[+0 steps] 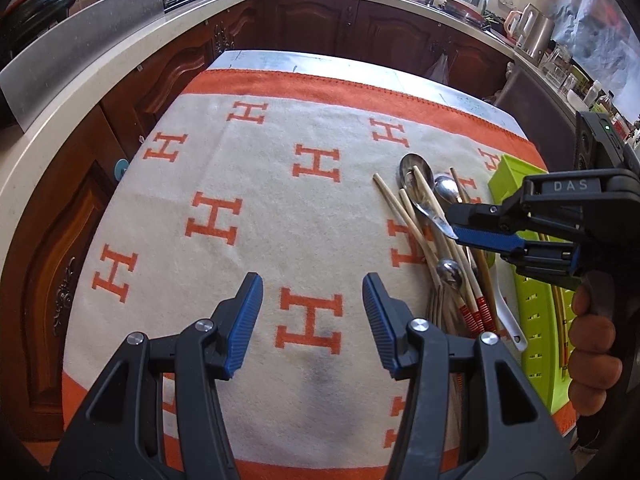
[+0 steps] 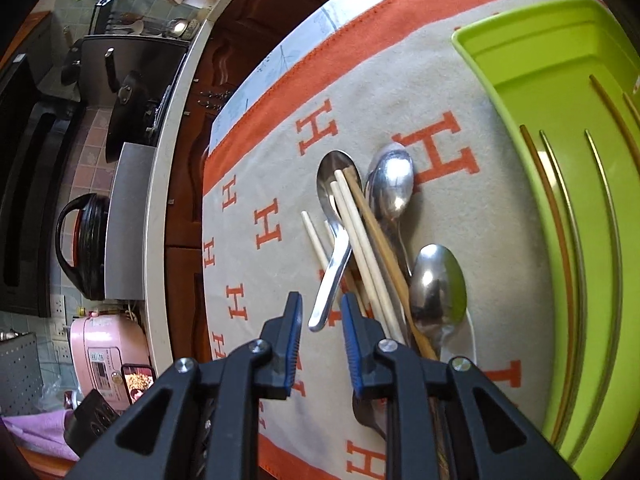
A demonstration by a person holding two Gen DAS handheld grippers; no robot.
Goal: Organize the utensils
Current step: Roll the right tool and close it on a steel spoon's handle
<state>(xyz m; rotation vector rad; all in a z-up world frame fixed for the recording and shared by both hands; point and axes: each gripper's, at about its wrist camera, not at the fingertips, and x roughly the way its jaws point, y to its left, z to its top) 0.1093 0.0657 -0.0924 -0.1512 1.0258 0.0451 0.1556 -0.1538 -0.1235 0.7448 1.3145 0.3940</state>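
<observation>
A pile of utensils lies on the orange-and-cream cloth [image 1: 256,184]: pale wooden chopsticks [image 2: 360,236], a steel soup spoon [image 2: 334,256], two steel spoons [image 2: 394,178] [image 2: 438,280] and a white spoon [image 1: 506,312]. To its right the green tray [image 2: 532,80] holds several gold chopsticks [image 2: 560,208]. My right gripper [image 2: 322,300] is narrowly open. The soup spoon's handle end lies between its tips, and the pads are not pressing on it. The left wrist view has this gripper [image 1: 456,226] at the pile with a hand behind it. My left gripper [image 1: 312,284] hangs open over bare cloth, left of the pile.
Dark wooden cabinets [image 1: 312,24] under a pale counter [image 1: 80,92] wrap the table's far and left sides. A pink cooker [image 2: 104,352] and a black pan [image 2: 124,108] stand on the counter. The cloth left of the pile is bare.
</observation>
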